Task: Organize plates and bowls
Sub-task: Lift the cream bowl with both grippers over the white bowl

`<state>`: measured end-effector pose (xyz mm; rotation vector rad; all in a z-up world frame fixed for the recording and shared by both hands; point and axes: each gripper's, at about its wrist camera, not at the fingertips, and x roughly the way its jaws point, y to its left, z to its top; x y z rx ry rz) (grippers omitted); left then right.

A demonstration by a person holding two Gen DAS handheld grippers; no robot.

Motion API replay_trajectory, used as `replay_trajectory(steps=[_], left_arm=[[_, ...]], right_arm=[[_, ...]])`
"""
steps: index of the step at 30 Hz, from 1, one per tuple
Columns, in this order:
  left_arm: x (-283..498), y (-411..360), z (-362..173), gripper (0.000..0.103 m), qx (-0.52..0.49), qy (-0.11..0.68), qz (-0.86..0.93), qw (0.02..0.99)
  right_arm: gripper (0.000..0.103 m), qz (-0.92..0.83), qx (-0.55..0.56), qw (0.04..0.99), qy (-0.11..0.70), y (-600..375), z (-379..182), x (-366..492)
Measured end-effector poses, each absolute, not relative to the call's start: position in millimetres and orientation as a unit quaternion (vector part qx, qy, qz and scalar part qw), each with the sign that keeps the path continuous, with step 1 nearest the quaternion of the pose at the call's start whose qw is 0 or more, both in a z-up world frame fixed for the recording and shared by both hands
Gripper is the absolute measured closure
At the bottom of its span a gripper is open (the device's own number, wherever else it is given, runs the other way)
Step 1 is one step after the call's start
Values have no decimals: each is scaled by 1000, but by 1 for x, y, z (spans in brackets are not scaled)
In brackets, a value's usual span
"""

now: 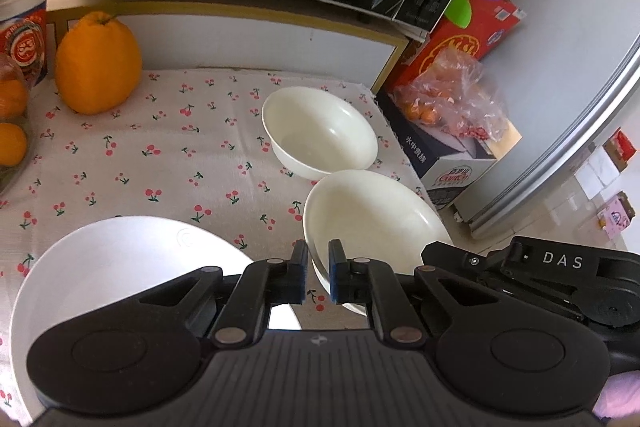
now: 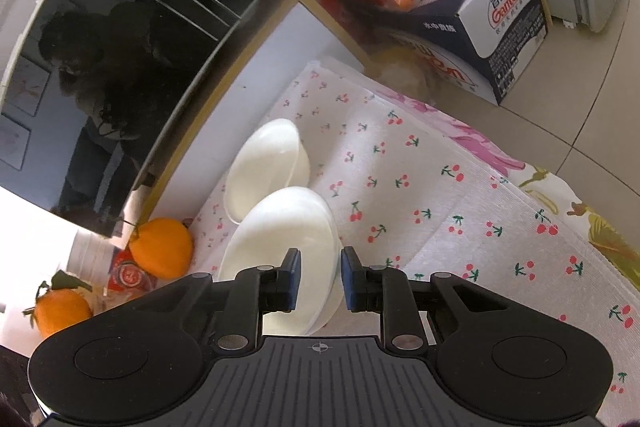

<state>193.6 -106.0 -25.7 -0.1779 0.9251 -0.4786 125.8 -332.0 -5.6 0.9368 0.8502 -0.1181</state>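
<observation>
Both tongs nipped on bowl rims, ready to stack

On the cherry-print cloth (image 1: 168,163), left to right: one white plate (image 1: 112,267), then two white bowls, the far bowl (image 1: 320,129) and the near bowl (image 1: 372,215), rims almost touching. The left gripper (image 1: 318,273) is closed on the near bowl's rim; the right gripper (image 2: 320,279) pinches that bowl's wall. The bowls look glazed, stiff, slippery and breakable, so the rim is the likely best hold.
</observation>
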Motion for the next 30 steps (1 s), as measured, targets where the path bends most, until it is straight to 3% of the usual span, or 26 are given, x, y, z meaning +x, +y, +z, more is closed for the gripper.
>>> replay_trajectory(steps=[30], left_arm=[[128,-80,12,94,-131,441,-217,861]], right_arm=[[81,-5,395,818,419,-318,56,66]])
